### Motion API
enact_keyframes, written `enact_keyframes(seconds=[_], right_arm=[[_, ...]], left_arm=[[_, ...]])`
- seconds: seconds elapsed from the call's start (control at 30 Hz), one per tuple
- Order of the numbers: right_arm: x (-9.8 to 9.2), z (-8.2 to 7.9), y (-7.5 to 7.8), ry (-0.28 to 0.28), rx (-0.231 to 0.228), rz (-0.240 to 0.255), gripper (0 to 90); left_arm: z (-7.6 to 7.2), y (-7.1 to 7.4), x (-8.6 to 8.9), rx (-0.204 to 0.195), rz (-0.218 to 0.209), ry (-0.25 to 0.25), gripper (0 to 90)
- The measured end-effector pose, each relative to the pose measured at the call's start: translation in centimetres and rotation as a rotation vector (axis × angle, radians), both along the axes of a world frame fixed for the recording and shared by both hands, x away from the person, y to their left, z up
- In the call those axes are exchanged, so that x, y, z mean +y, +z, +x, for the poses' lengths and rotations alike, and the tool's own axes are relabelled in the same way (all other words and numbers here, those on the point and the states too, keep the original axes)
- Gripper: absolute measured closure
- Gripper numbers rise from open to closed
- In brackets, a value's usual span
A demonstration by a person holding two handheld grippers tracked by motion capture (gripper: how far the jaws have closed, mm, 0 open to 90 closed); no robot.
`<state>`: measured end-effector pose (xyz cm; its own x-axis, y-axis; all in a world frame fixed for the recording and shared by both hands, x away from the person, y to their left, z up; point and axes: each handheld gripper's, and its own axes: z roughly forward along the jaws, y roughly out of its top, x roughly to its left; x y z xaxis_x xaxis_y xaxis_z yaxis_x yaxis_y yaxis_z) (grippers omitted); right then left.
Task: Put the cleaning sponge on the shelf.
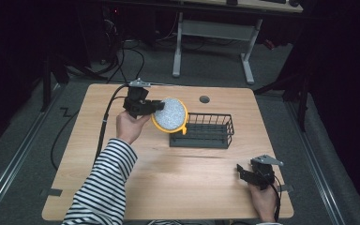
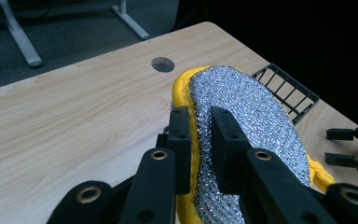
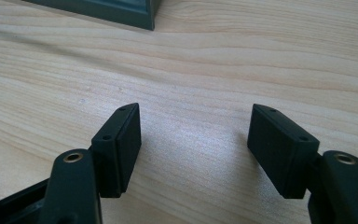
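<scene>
Left tongs [image 2: 199,122] pinch the yellow-rimmed scrubber [image 2: 247,121] by its edge, holding it aloft, seemingly just over the wire basket's [image 1: 208,136] near end; right tongs [image 3: 196,140] rest spread above the tabletop [image 1: 178,183]

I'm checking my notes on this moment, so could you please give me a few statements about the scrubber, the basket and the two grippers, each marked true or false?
1. The left gripper is shut on the round scrubber. True.
2. The scrubber lies flat inside the wire basket. False: it is held on edge above the basket's left end.
3. The right gripper holds a sponge. False: its jaws stand open over the bare wooden table.
4. The scrubber has a yellow rim and a silvery mesh face. True.
5. The basket is full of dishes. False: nothing can be seen in it.
</scene>
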<state>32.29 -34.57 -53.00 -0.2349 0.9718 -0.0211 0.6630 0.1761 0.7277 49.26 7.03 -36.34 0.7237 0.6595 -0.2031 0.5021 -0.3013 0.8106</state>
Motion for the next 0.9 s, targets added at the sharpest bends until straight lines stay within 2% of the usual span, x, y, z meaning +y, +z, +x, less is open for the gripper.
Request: enact_keyframes(seconds=[0.23,0.33,0.43,0.5,0.67,0.9], right_arm=[[0.0,0.0,0.0,-0.001,0.0,0.0,34.9],[0.0,0.0,0.0,-0.001,0.0,0.0,34.9],[0.0,0.0,0.0,0.0,0.0,0.0,34.9],[0.0,0.0,0.0,0.0,0.0,0.0,34.9],[0.0,0.0,0.0,0.0,0.0,0.0,34.9],[0.0,0.0,0.0,0.002,0.0,0.001,34.6]], left_arm=[[1.3,0.6,-1.9,-0.015,-0.001,-0.011,79.7],[1.9,0.4,-2.7,-0.016,0.001,-0.006,79.6],[2.4,0.1,-3.3,-0.015,-0.007,-0.004,79.6],[2.8,-0.4,-4.2,-0.033,0.001,-0.001,79.5],[3.1,-1.2,-5.1,-0.041,-0.006,0.0,79.2],[3.8,-2.8,-5.8,-0.017,-0.014,-0.006,78.5]])
